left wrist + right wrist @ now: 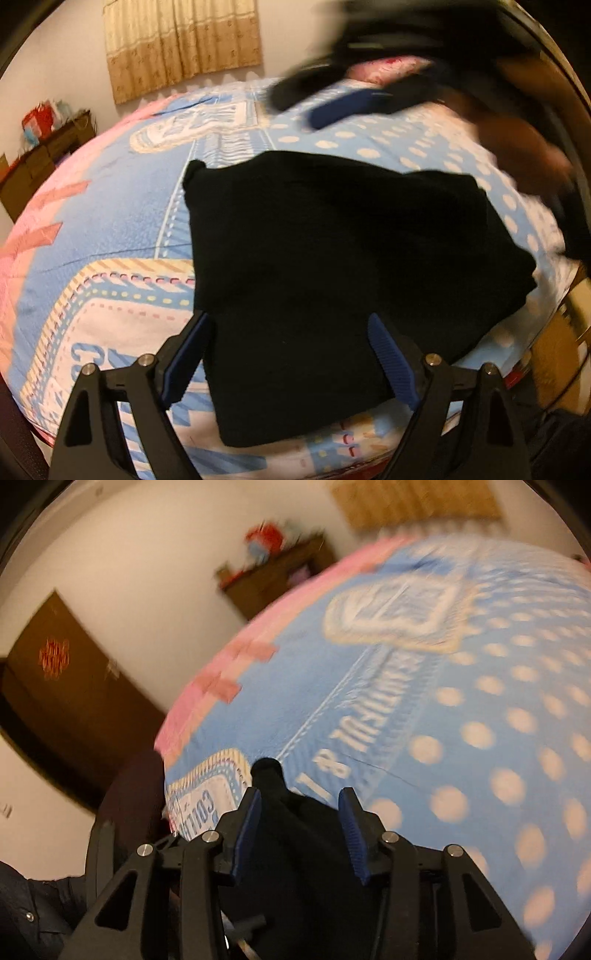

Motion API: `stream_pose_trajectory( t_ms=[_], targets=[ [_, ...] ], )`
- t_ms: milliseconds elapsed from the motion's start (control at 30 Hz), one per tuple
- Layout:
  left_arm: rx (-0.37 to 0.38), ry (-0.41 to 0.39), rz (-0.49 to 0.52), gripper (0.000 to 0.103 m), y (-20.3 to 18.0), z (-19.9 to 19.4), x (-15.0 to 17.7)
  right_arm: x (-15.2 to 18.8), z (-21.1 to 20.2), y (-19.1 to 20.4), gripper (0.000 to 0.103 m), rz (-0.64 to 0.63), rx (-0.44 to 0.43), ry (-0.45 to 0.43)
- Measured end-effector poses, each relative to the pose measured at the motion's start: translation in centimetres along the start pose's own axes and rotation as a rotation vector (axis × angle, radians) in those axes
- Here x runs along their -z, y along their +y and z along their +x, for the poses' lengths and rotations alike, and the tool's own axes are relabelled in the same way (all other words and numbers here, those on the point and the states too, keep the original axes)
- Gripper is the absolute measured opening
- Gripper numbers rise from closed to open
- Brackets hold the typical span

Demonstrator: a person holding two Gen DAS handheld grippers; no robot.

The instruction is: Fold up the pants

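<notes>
The black pants [332, 258] lie folded into a compact stack on the blue and pink patterned bedspread [122, 206]. My left gripper [288, 325] is open just above the near edge of the stack, its blue pads on either side of the cloth, holding nothing. My right gripper [332, 99] shows blurred at the top of the left wrist view, above the bed beyond the pants. In the right wrist view my right gripper [299, 801] is open, with the black pants [291, 849] below and between its fingers, not clamped.
A wooden dresser [40, 158] with red items stands by the far wall, also in the right wrist view [277, 576]. A beige curtain [181, 40] hangs behind the bed. A pink pillow [388, 66] lies at the far end. A dark door [66, 701] is at left.
</notes>
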State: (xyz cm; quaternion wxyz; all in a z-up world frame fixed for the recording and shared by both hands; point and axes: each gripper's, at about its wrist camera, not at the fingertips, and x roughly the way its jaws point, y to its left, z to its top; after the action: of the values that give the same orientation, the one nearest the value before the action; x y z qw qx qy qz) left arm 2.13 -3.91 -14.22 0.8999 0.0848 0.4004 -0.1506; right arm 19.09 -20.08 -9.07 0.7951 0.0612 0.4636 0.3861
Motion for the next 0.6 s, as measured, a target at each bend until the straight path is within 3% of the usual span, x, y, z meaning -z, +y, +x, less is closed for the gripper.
stream_pose_trajectory(
  t_ms=[167,333,400,433,467,600],
  targets=[
    [0.024,0.019,-0.022,0.096,0.5,1.0,0.4,-3.3,7.4,-0.2,0.046,0.035,-0.101,0.252],
    [0.068,0.06,-0.092,0.103,1.8,2.2,0.4,-2.8,11.8,-0.9,0.046,0.177,-0.267,0.467],
    [0.089,0.065,-0.108,0.103,2.0,2.4,0.2,-2.6,12.2,-1.1,0.044,0.21,-0.285,0.468],
    [0.084,0.062,-0.096,0.103,1.9,2.4,0.2,-2.7,12.3,-1.1,0.027,0.216,-0.29,0.453],
    [0.077,0.058,-0.084,0.103,1.7,2.4,0.3,-2.8,12.2,-1.3,0.019,0.216,-0.282,0.438],
    [0.072,0.057,-0.08,0.103,1.1,2.7,0.2,-2.7,11.2,0.4,0.012,0.125,-0.223,0.377]
  ],
)
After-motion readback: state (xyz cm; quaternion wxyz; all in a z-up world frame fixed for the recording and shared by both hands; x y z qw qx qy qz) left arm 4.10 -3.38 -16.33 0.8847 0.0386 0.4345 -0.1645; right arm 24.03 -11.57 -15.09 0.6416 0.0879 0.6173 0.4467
